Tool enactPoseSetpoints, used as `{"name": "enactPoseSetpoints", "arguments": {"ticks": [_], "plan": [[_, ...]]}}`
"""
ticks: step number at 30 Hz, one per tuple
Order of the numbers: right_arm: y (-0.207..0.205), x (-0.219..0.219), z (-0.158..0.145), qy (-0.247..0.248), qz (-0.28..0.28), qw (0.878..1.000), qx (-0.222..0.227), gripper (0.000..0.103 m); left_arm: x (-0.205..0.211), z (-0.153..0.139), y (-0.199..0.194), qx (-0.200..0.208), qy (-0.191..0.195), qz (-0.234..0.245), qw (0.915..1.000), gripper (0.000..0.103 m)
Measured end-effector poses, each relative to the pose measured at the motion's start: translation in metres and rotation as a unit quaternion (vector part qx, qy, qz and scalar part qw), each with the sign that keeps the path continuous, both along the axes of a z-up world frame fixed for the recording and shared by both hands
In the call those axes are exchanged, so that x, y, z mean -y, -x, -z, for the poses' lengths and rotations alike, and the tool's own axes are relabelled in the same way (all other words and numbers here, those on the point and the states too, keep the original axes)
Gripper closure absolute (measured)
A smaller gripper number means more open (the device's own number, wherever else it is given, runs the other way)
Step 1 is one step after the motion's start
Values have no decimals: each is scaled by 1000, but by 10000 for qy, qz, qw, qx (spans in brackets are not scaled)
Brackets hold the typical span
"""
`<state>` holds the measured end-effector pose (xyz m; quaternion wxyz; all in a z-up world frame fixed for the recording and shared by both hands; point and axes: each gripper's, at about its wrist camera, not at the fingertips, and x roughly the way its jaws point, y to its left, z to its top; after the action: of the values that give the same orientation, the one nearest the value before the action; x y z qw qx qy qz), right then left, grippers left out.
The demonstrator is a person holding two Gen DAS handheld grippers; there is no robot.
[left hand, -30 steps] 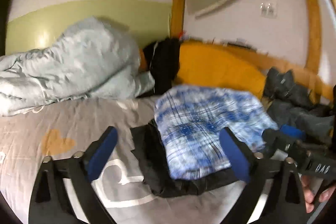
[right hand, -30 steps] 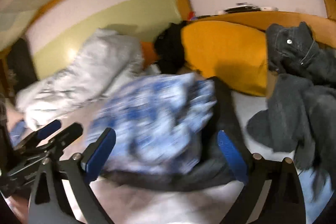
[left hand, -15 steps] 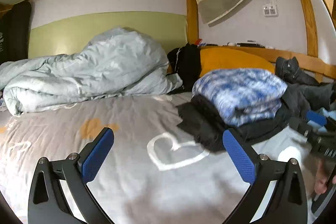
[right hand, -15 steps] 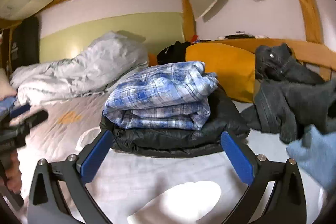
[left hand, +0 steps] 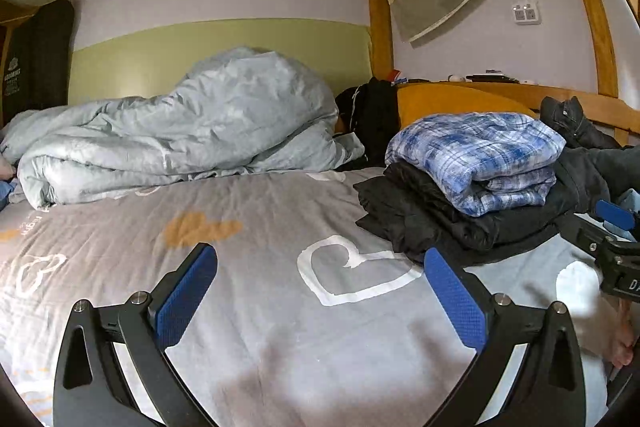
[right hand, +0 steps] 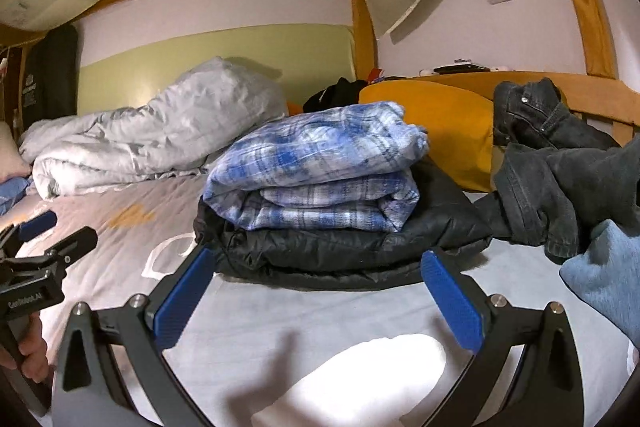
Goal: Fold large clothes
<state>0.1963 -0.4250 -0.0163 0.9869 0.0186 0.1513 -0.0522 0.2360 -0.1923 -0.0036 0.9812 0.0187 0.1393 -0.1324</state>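
Right wrist view: both tools spread wide, gripping nothing.
Right gripper (right hand: 318,301) frames the folded blue plaid flannel shirt (right hand: 320,167), stacked on a folded black padded jacket (right hand: 344,247) at centre frame; left gripper (left hand: 320,301) hovers over the grey heart-print bedsheet (left hand: 260,227), stack upper right.

Readable text is sparse. Left gripper (right hand: 38,227) body in the right wrist view carries white lettering "GenRobot.AI". Right gripper (left hand: 616,227) body at the edge of the left wrist view shows only "DA", rest cut off by the frame. Dark hanging item (left hand: 36,67) at far left has a white logo with lettering, too small to read. Grey bedsheet (left hand: 240,307) has faint script near its left edge, illegible.
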Motion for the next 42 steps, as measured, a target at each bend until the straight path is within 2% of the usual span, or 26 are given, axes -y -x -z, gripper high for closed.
{"name": "enactPoseSetpoints", "arguments": {"ticks": [11, 16, 42], "plan": [[-2, -3, 2, 80, 67, 9999, -56, 0, 7, 1, 1, 55, -105, -36, 9999, 0], [-1, -4, 2, 107, 69, 9999, -48, 0, 2, 2, -2, 0, 5, -65, 10000, 0], [-5, -6, 2, 207, 111, 9997, -115, 0, 0, 0, 3, 83, -50, -107, 9999, 0]]}}
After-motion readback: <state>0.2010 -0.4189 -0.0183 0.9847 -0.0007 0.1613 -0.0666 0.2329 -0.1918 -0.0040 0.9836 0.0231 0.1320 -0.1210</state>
